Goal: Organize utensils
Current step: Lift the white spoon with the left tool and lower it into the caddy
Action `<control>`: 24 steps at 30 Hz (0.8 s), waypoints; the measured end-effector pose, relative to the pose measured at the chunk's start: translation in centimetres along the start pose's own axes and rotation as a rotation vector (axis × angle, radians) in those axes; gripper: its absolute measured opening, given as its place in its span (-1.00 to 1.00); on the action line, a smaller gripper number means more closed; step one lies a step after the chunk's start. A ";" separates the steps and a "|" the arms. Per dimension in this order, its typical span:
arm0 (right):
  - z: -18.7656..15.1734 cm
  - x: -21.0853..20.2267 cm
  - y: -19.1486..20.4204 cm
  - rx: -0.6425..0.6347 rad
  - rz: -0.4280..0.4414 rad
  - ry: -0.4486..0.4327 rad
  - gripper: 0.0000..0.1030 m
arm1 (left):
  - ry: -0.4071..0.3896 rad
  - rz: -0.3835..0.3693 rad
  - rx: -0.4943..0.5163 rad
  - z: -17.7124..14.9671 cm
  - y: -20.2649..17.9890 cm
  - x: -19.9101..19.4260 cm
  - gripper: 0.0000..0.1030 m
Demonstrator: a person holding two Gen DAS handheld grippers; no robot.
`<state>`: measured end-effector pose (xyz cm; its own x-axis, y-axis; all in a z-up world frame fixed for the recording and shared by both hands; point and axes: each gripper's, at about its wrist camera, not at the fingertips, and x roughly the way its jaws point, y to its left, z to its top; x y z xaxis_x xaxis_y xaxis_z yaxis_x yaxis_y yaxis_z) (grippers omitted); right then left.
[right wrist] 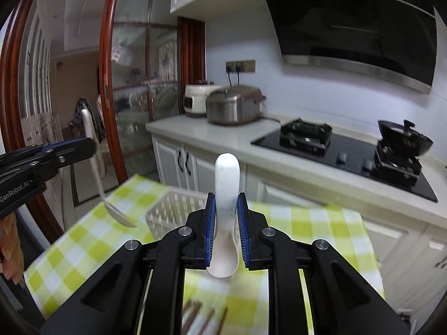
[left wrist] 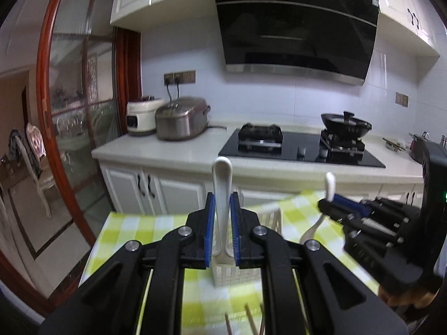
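Left wrist view took in a kitchen: a black range hood (left wrist: pixel 296 25) hung over a black glass hob (left wrist: pixel 301 150) set in a pale counter (left wrist: pixel 167 150), with a lidded black wok (left wrist: pixel 346 124) on the right burner and two rice cookers, one steel (left wrist: pixel 181 121) and one white (left wrist: pixel 141 117), standing side by side at the counter's left end. Nearer the camera lay the table (left wrist: pixel 125 231), covered in a green-and-white check cloth. On it stood a white lattice basket (left wrist: pixel 237 275), partly hidden behind the left gripper (left wrist: pixel 222 203). That gripper's jaws were drawn in narrow and clamped on a white spoon (left wrist: pixel 222 184), whose handle rose upright above the blue pads while its bowl end showed below them, up off the table. To the right, the right gripper (left wrist: pixel 325 205) came in sideways, its jaws closed on a second white spoon (left wrist: pixel 329 185), handle tip up and bowl hanging below, also clear of the cloth.

From the right wrist view, the second spoon (right wrist: pixel 226 184) stood upright between the right gripper's (right wrist: pixel 226 205) narrow jaws, with the basket (right wrist: pixel 173 212) just beyond on the checked table (right wrist: pixel 313 223). The left gripper (right wrist: pixel 83 146) reached in from the left, holding its spoon (right wrist: pixel 96 167) with the bowl hanging above the cloth. Several brown chopsticks (right wrist: pixel 201 318) lay blurred on the table at the near edge.
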<state>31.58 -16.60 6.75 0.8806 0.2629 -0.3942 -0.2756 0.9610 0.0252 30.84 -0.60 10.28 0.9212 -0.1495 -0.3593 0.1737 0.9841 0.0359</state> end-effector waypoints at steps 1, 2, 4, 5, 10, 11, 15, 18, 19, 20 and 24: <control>0.3 0.7 -0.1 0.005 0.008 -0.010 -0.66 | -0.011 0.000 0.001 0.4 -0.2 0.5 -0.79; 0.4 1.3 -0.3 0.010 0.014 -0.016 -0.66 | -0.024 -0.002 0.000 0.7 -0.3 1.2 -0.79; 0.4 2.7 -0.5 0.019 0.025 -0.013 -0.66 | -0.033 -0.005 -0.008 1.0 -0.4 2.5 -0.79; 0.3 3.2 -0.5 0.023 0.030 -0.010 -0.66 | -0.036 -0.011 -0.014 1.0 -0.5 3.3 -0.79; -0.8 5.9 -0.5 0.035 0.054 -0.003 -0.66 | -0.026 -0.015 -0.032 0.0 0.0 7.1 -0.79; -1.0 6.5 -0.5 0.035 0.053 0.002 -0.66 | -0.018 -0.018 -0.036 -0.3 0.2 7.7 -0.79; -2.4 9.0 -0.8 0.042 0.052 0.051 -0.66 | 0.037 -0.029 -0.063 -2.4 1.0 10.8 -0.79; -3.3 10.2 -0.8 0.033 0.052 0.069 -0.65 | 0.059 -0.032 -0.078 -3.9 1.5 12.2 -0.78; -3.7 10.6 -0.8 0.033 0.054 0.078 -0.65 | 0.066 -0.031 -0.088 -4.4 1.8 12.7 -0.78; -4.1 11.0 -0.9 0.038 0.056 0.089 -0.65 | 0.071 -0.031 -0.095 -4.9 2.1 12.9 -0.78; -5.1 12.2 -1.2 0.054 0.061 0.121 -0.65 | 0.097 -0.033 -0.106 -6.6 2.6 14.0 -0.78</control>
<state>40.67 -14.97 -2.79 0.8089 0.3118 -0.4985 -0.3035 0.9476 0.1003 41.85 0.49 -0.79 0.8764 -0.1772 -0.4477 0.1612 0.9841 -0.0741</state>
